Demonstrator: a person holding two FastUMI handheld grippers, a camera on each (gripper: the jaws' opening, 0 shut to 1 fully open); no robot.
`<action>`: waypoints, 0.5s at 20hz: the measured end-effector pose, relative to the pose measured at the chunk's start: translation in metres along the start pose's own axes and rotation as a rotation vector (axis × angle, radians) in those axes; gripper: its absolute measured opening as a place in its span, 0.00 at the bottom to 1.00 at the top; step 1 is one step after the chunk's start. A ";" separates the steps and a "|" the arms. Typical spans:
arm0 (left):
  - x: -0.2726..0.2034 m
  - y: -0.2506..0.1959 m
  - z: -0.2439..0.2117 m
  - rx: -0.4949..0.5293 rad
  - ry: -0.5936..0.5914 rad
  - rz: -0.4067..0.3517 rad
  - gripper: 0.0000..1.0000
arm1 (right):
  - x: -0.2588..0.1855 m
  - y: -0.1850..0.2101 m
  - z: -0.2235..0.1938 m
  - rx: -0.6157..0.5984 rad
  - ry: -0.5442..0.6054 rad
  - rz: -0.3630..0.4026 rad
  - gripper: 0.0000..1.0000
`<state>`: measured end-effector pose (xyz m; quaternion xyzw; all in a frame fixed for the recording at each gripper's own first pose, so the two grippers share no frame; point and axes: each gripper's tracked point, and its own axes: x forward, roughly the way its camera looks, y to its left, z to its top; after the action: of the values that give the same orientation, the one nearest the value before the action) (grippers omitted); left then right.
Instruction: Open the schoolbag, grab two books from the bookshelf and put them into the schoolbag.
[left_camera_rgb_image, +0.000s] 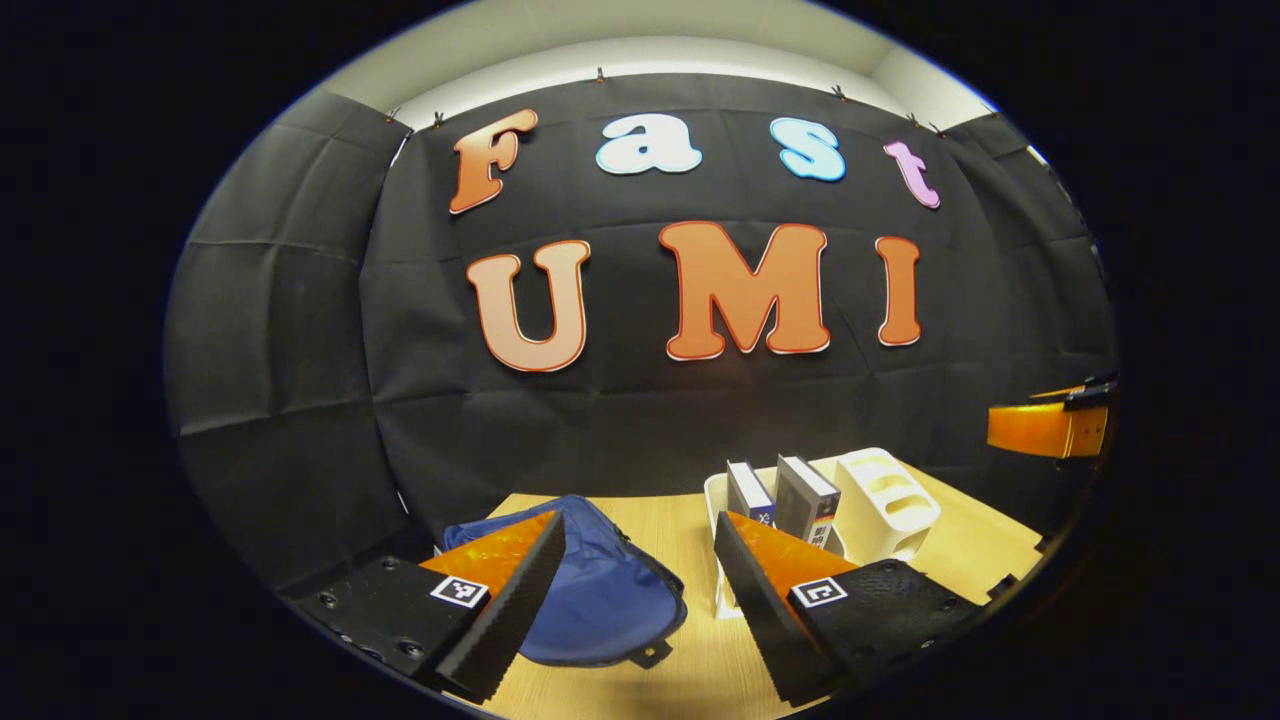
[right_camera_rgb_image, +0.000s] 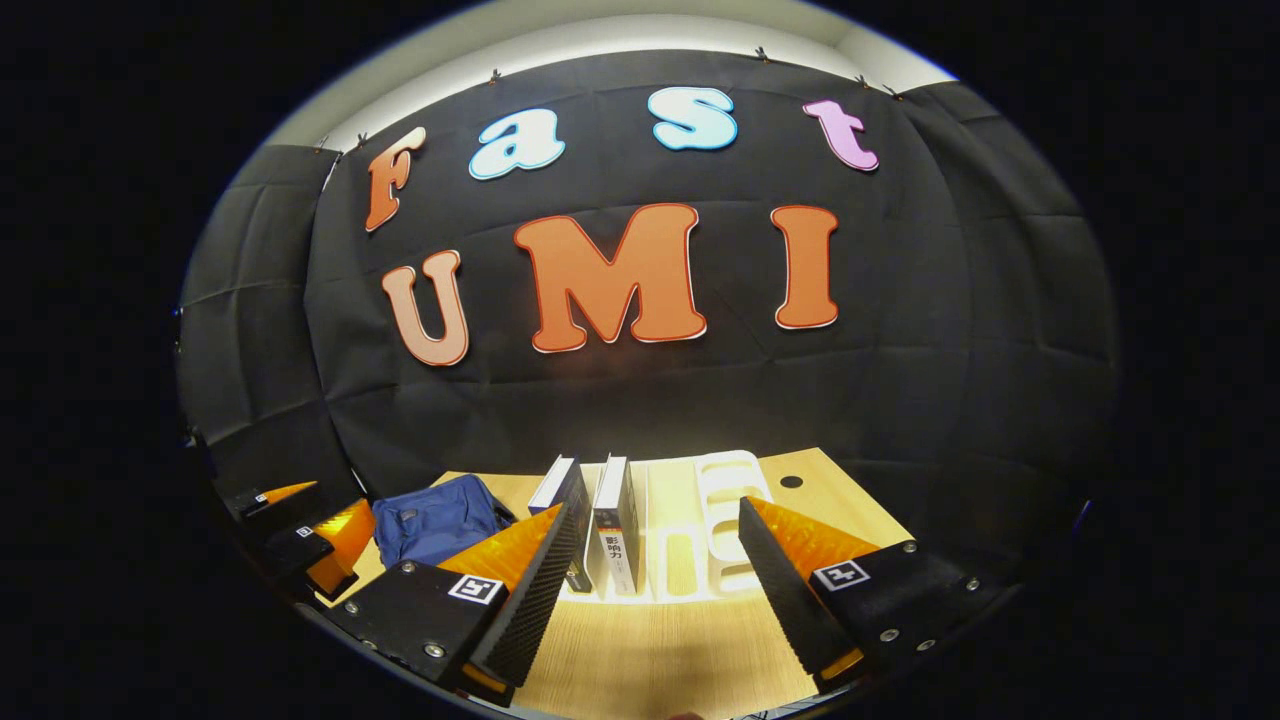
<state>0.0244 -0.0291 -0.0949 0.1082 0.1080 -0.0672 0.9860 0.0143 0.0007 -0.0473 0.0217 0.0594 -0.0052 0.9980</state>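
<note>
Starting point: blue schoolbag ahead of left gripper looks unopened, 2 books shelved ahead of right gripper; both grippers' jaws apart, empty.

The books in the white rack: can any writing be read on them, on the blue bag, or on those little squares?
"影响力": seems to run down the spine of the right-hand book in the right gripper view; small, so not certain.
Left-hand book: spine print too small and partly hidden to read.
Square markers: black-and-white patterns, no words.
Schoolbag: no writing that can be read.
</note>
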 end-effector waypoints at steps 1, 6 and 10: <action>0.003 -0.001 -0.006 0.017 0.011 0.003 0.93 | 0.002 -0.002 -0.002 -0.002 0.008 -0.004 0.97; 0.026 -0.020 -0.052 0.120 0.095 -0.025 0.94 | 0.013 -0.018 -0.014 -0.004 0.045 -0.036 0.97; 0.047 -0.044 -0.097 0.190 0.170 -0.057 0.95 | 0.022 -0.037 -0.025 -0.003 0.082 -0.071 0.97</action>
<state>0.0437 -0.0550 -0.2067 0.2033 0.1875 -0.0954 0.9562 0.0332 -0.0352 -0.0765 0.0181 0.1010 -0.0396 0.9939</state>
